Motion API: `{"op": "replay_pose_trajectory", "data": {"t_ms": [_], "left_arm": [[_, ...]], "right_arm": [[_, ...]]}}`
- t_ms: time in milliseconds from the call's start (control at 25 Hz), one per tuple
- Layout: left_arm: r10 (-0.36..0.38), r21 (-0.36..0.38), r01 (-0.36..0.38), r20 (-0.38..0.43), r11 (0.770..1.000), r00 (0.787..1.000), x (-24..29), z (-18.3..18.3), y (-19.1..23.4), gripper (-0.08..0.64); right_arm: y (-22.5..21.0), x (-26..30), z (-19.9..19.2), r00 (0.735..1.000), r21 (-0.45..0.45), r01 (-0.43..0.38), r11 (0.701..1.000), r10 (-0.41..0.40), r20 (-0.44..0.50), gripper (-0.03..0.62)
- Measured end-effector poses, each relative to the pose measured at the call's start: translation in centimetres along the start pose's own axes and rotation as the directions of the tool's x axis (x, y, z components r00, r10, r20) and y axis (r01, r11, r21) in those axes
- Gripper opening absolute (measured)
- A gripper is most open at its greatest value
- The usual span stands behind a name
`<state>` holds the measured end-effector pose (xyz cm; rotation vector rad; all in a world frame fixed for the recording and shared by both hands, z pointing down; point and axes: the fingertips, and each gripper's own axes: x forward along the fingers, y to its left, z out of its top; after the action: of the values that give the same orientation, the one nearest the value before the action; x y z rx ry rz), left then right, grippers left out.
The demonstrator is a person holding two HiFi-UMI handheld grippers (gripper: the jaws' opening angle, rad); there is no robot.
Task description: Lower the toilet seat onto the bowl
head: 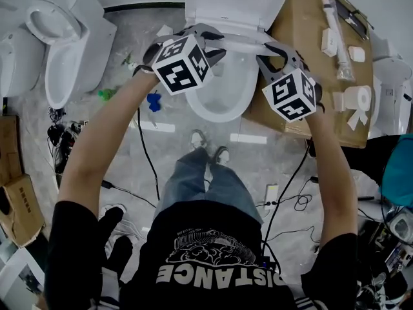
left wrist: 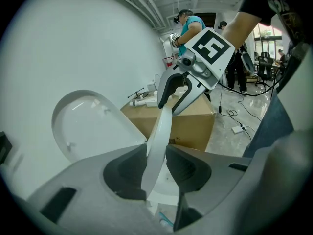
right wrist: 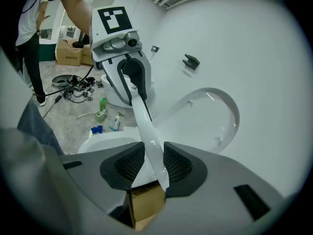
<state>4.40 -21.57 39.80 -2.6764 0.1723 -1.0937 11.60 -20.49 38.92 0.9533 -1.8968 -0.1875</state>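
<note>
The white toilet seat (head: 242, 42) hangs partway down between the raised lid (head: 235, 2) and the bowl (head: 222, 102). My left gripper (head: 216, 44) grips its left side and my right gripper (head: 271, 53) its right side. In the left gripper view the seat (left wrist: 159, 141) runs edge-on between my left gripper's (left wrist: 156, 153) pads, with the right gripper (left wrist: 173, 99) clamped on it further along. In the right gripper view the seat (right wrist: 144, 126) sits between my right gripper's (right wrist: 154, 158) pads, and the left gripper (right wrist: 132, 82) holds its far side.
A cardboard box (head: 303, 37) with toilet parts and a paper roll stands right of the bowl. Another toilet (head: 64, 50) stands at the left. Cables and small bottles (right wrist: 102, 109) lie on the floor. The person's shoes (head: 206, 144) are just before the bowl. People (left wrist: 188, 23) stand far behind.
</note>
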Motion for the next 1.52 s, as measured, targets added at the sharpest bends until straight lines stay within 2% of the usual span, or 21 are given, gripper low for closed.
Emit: {"op": "replay_pose_trajectory", "data": {"t_ms": [240,520,760,1320,1520], "left_arm": [[0.013,0.006,-0.013,-0.021,1.000,1.000,0.0,-0.9,-1.9,0.123],[0.050,0.003,-0.050,-0.061,0.999,0.997,0.5,-2.4,-5.0,0.124],[0.062,0.003,-0.062,-0.082,0.998,0.995,1.2,-4.1,-8.0,0.129],[0.069,0.058,-0.062,-0.132,0.996,0.989,3.5,-7.8,-13.8,0.138],[0.050,0.067,-0.041,-0.153,0.997,0.987,4.3,-9.4,-15.8,0.143]], "right_arm": [[2.0,-0.3,-0.5,0.999,-0.025,0.009,1.000,-0.008,0.048,0.123],[5.2,-0.5,-1.7,0.996,-0.056,-0.020,0.998,0.024,0.082,0.126],[8.5,-0.4,-3.0,0.996,-0.081,-0.034,0.996,0.041,0.085,0.127],[14.9,0.7,-6.3,0.994,-0.132,-0.075,0.988,0.084,0.063,0.135],[17.2,1.3,-7.4,0.995,-0.159,-0.071,0.985,0.081,0.058,0.138]]}}
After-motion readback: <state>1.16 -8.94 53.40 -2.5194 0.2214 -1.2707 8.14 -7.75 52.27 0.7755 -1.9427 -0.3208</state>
